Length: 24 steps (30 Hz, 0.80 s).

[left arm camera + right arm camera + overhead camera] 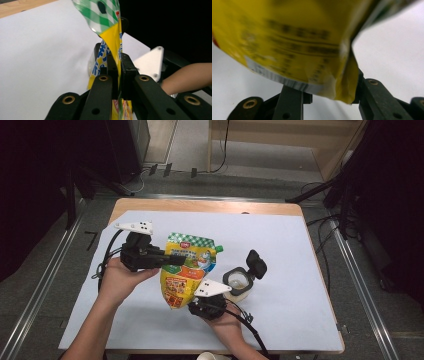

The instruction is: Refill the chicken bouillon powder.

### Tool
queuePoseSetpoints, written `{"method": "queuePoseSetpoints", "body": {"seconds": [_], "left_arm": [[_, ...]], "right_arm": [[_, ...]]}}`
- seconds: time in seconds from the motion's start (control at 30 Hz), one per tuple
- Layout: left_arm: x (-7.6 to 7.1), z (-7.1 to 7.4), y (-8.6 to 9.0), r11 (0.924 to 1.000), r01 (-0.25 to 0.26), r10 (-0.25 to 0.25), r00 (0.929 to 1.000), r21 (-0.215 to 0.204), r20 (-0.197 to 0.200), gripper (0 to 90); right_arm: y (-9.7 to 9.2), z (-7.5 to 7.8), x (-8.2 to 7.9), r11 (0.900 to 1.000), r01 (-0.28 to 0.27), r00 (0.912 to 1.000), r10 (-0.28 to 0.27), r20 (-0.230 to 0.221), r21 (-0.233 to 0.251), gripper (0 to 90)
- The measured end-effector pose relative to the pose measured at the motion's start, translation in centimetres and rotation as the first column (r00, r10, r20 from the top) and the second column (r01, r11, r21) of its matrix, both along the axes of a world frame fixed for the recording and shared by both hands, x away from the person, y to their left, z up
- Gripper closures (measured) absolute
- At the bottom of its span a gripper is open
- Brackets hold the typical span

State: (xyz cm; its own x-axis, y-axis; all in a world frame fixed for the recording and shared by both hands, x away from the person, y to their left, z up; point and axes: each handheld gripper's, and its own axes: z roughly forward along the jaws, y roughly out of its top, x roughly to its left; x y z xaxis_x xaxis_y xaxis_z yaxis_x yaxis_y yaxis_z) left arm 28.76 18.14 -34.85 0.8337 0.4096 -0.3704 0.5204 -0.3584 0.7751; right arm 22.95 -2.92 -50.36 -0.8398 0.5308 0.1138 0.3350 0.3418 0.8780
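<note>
The step in hand looks like pouring from the yellow refill pouch (187,270) into the small open container (238,282). The pouch is held up above the white sheet (280,240) on the counter (210,206), near the middle, with its green spout (218,249) at the upper right corner, not yet over the container just to its right. The left gripper (172,260) comes in level from the left, and in the left gripper view its jaws are pressed together on the pouch's upper edge (116,50), pinching the film flat. The right gripper (197,302) reaches up from the near side under the pouch's bottom corner; in the right gripper view the jaws stand partly spread on either side of that corner (342,85), and whether the pads truly press it I cannot tell. The container's black flip lid (257,263) stands open, tilted back to the far right. The next move probably calls for a firm hold on the bottom, then tipping the spout rightward and down over the container's mouth. Both forearms rise from the near edge, wrists turned inward toward the pouch.
</note>
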Motion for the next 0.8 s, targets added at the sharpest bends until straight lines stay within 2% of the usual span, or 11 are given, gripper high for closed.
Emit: {"method": "queuePoseSetpoints", "body": {"seconds": [0.1, 0.4, 0.5, 0.53, 0.8], "left_arm": [[0.2, -0.4, -0.4, 1.0, 0.0, 0.0, 1.0, 0.004, -0.002, 86.8], [0.5, -0.9, -1.7, 0.9999, -0.007, 0.007, 0.9997, 0.013, 0.022, 83.4], [0.6, -1.2, -2.3, 0.9992, -0.011, 0.01, 0.9997, 0.038, 0.022, 82.0], [0.6, -1.3, -2.6, 0.999, -0.009, 0.008, 0.9997, 0.044, 0.024, 81.8], [0.5, -1.4, -3.1, 0.9996, -0.011, 0.01, 0.9994, 0.026, 0.033, 81.6]], "right_arm": [[0.2, 0.2, -0.4, 0.9997, -0.011, 0.9994, 0.012, 0.031, -0.024, 65.7], [0.1, 1.1, -0.9, 0.9993, -0.032, 0.9983, 0.033, 0.048, -0.02, 65.1], [0.4, 1.5, -1.3, 0.9982, -0.055, 0.9965, 0.056, 0.061, -0.022, 64.3], [0.5, 1.8, -1.6, 0.9964, -0.083, 0.9947, 0.084, 0.06, -0.015, 63.9], [0.4, 2.3, -1.8, 0.996, -0.089, 0.9951, 0.089, 0.043, -0.001, 63.1]]}}
